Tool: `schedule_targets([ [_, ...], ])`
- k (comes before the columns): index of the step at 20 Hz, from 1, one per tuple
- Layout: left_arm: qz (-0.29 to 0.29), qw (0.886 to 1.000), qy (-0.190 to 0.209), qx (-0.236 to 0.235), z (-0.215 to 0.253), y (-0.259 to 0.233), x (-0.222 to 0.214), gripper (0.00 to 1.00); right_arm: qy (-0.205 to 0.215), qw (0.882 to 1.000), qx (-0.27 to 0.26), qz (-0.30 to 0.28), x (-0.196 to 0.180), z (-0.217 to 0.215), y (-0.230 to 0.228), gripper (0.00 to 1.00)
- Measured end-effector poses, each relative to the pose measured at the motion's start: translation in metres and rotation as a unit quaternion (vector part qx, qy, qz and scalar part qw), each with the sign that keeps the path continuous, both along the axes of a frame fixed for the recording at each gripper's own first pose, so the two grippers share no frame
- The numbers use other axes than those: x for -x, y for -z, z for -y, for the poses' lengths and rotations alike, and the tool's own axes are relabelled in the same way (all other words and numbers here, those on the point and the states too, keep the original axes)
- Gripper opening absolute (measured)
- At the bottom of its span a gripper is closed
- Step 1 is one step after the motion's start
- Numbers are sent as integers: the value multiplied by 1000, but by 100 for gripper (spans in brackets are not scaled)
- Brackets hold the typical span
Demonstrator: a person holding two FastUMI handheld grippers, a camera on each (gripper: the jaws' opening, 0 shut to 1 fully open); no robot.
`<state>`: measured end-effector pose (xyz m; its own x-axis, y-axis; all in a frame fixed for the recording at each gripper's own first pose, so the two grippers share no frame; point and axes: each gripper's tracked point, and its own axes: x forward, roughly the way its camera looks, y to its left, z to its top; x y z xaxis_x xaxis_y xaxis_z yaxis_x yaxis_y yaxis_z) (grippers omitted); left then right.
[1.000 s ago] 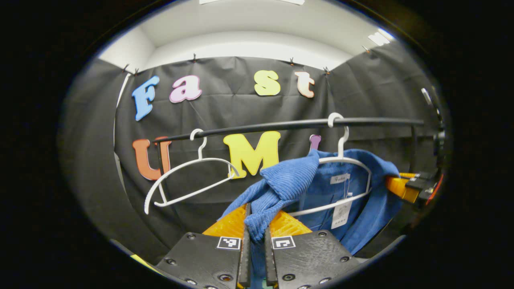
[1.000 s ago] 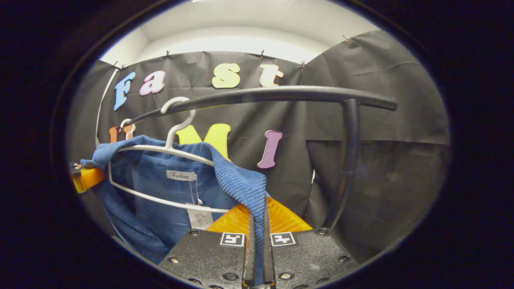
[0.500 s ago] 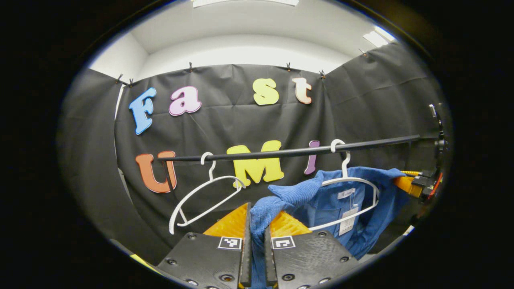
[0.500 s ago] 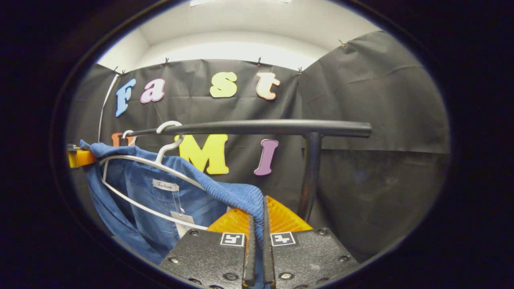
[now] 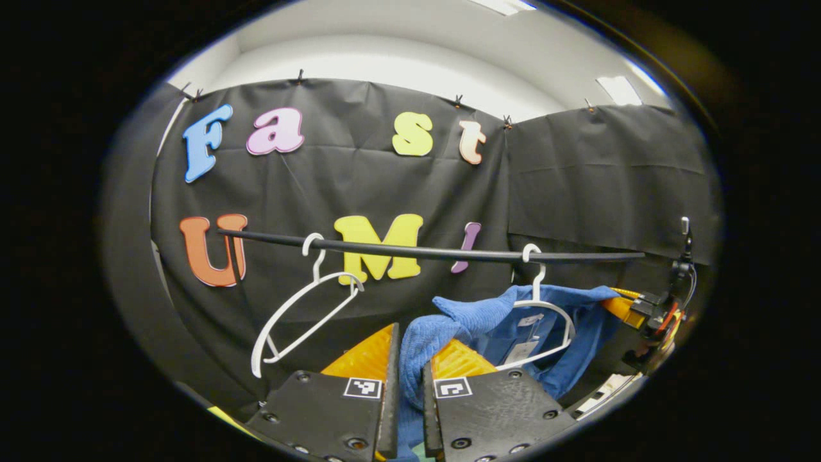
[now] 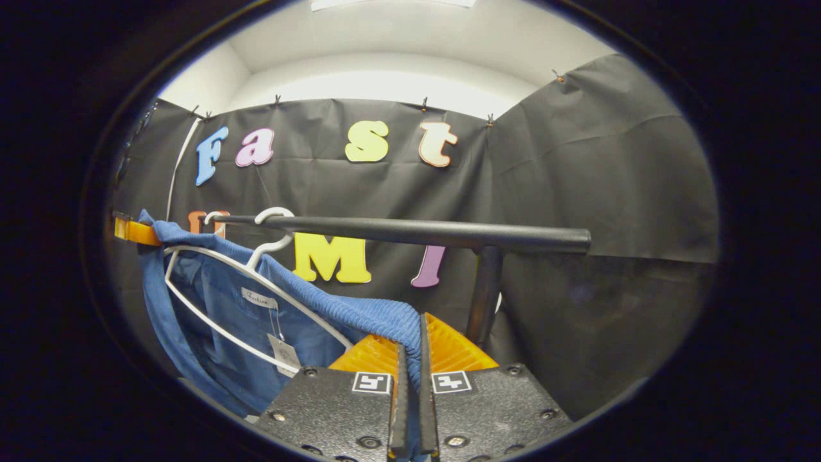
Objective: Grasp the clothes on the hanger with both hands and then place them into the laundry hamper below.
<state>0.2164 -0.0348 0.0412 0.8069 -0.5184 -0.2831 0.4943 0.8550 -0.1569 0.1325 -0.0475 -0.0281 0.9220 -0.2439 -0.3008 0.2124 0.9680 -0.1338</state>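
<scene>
Rail point(image 5: 423, 251): black bar crossing mid-frame in the left gripper view; in the right gripper view its upright post point(image 6: 482, 295) stands right of centre.
Blue garment point(image 5: 513, 321): lower right, draped on a white hanger point(image 5: 545, 314), pulled out at both shoulders.
Empty hanger point(image 5: 301, 314): lower left, left gripper view.
Left gripper point(image 5: 410, 378): jaws clamped on garment cloth.
Right gripper point(image 6: 410, 372): jaws clamped on the other shoulder.

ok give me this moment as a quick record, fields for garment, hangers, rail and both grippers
garment: blue garment, draped on a white hanger, stretched between both grippers
spare hanger: empty white hanger, tilted, on the same rail
rail: black rail, horizontal, on a post
left gripper: shut on one end of the garment
right gripper: shut on the other end
hamper: cannot tell
</scene>
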Motion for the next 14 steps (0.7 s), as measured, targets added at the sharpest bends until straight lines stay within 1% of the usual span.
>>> schedule_targets([
  [2, -18, 1000, 17, -6, -5, -1, -5, 19, -1, 1000, 15, 3, -2, 3, -6, 10],
  [3, -24, 999, 25, -17, -7, 0, -5, 20, -4, 1000, 27, 4, -3, 3, -7, 10],
  [4, -23, 999, 31, -37, -11, -1, -7, 16, -6, 999, 42, 5, -4, 3, -9, 10],
  [5, -17, 997, 34, -65, -15, -1, -8, 17, -10, 998, 58, 6, -6, 3, -13, 10],
  [7, 1, 993, 27, -115, -22, -7, -10, 16, -11, 998, 69, 7, -7, 4, -16, 10],
  [8, 13, 990, 28, -138, -24, -11, -8, 15, -10, 997, 70, 8, -7, 6, -17, 10],
  [9, 21, 986, 31, -164, -26, -15, -9, 17, -11, 997, 72, 6, -7, 7, -17, 10],
  [11, 32, 978, 34, -202, -28, -17, -14, 12, -11, 998, 67, 4, -9, 9, -18, 10],
  [14, 55, 963, 42, -261, -34, -23, -20, 10, -15, 997, 77, 1, -10, 11, -18, 10],
])
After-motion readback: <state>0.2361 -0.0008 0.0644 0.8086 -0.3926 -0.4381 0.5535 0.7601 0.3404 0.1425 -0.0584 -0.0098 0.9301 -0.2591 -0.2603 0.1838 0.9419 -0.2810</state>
